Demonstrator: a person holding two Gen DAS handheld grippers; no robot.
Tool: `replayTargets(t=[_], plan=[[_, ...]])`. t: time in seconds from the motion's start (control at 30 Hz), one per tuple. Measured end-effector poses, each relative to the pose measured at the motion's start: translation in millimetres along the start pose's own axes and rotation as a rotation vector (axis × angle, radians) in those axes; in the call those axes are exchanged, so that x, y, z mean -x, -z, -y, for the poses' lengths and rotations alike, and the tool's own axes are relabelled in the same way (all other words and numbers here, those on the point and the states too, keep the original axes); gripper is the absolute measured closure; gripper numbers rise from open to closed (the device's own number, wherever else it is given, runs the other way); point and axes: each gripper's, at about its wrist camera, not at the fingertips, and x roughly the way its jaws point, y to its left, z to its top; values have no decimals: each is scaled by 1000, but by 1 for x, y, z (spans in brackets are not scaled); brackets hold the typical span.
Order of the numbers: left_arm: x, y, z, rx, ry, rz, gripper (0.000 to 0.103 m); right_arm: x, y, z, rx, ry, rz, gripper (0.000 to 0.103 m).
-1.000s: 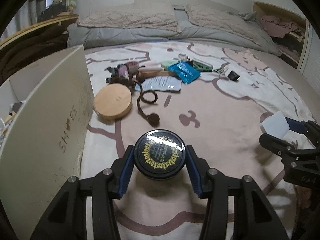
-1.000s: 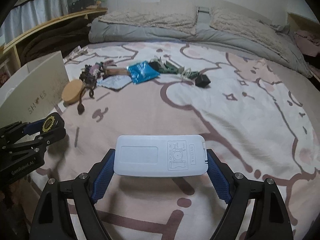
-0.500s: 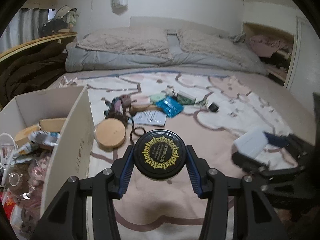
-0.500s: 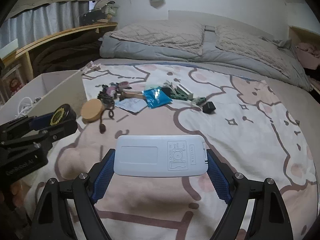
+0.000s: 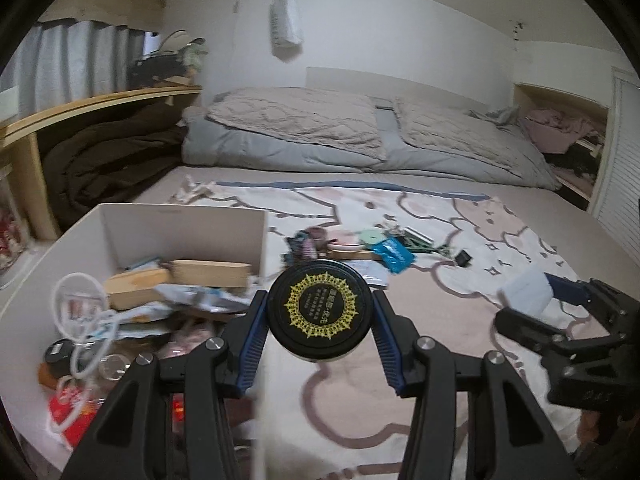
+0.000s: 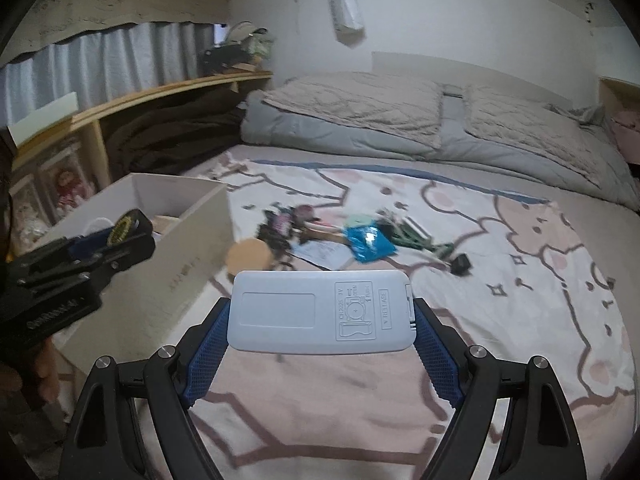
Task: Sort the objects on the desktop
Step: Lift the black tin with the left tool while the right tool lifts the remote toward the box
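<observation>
- Left gripper (image 5: 320, 312) – fingers clamped on a round black tin (image 5: 319, 309) w/ gold sunburst lid, lower centre of left-wrist frame, held above the bed (image 5: 460, 360).
- Right gripper (image 6: 320, 322) – fingers gripping a pale flat remote (image 6: 320, 312) by its short ends, back side up, lower centre of right-wrist frame.
- White box (image 5: 184, 224) at left, open top, full of mixed bits.
- Loose pile mid-frame on the blanket: blue packet (image 6: 369, 243), wooden disc (image 6: 249, 257), small black cube (image 6: 461, 265).
</observation>
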Motion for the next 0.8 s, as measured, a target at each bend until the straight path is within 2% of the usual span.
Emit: replayTargets(t=[0.4,0.8], plan=[[35,-4,-79,49,-171,39,53,7,-31,-54,31,-136,48,17],[60,10,-147,115,-329,26,53,-1,-39,-97,65,-213,30,17]])
